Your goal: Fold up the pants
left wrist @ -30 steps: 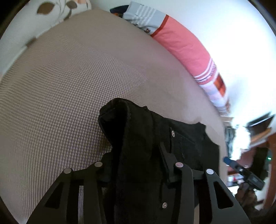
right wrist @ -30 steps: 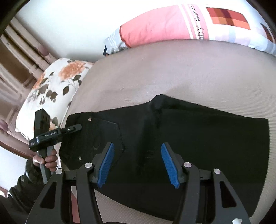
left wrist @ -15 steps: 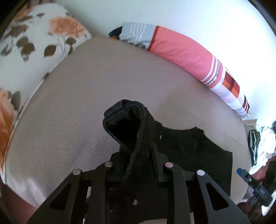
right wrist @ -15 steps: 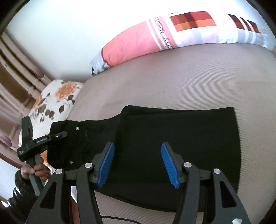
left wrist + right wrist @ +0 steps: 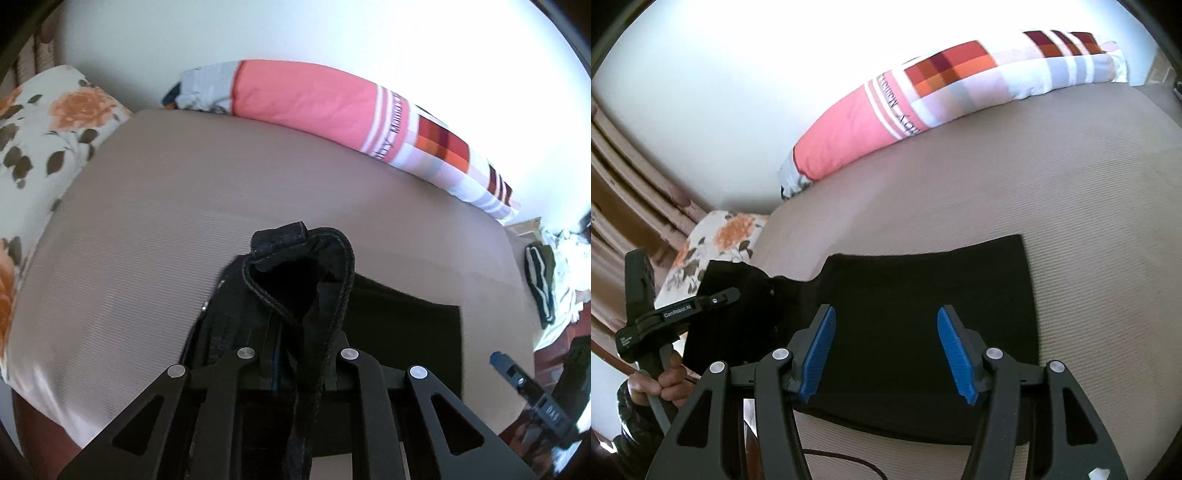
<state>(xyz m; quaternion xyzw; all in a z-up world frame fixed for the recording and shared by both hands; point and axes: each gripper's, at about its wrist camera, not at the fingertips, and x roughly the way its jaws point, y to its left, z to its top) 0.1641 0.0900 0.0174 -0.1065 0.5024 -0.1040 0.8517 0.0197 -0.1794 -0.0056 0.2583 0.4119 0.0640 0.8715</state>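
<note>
The left gripper, marked "GenRobot.AI" (seen at nine o'clock), had just been closing and clamped the black pants. The right gripper stood apart, empty.

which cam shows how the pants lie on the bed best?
Right wrist view: the black pants lie flat across the bed, with their left end lifted in the left gripper. The left wrist view shows only a bunched waistband between its jaws, hiding most of the rest.

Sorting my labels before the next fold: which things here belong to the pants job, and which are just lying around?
Part of the job:
- black pants, waist end lifted
- left gripper, jaws just closed on the waistband
- right gripper, open above the pants
- bed

Lying about:
- pink striped pillow
- floral pillow
- clothes pile
</note>
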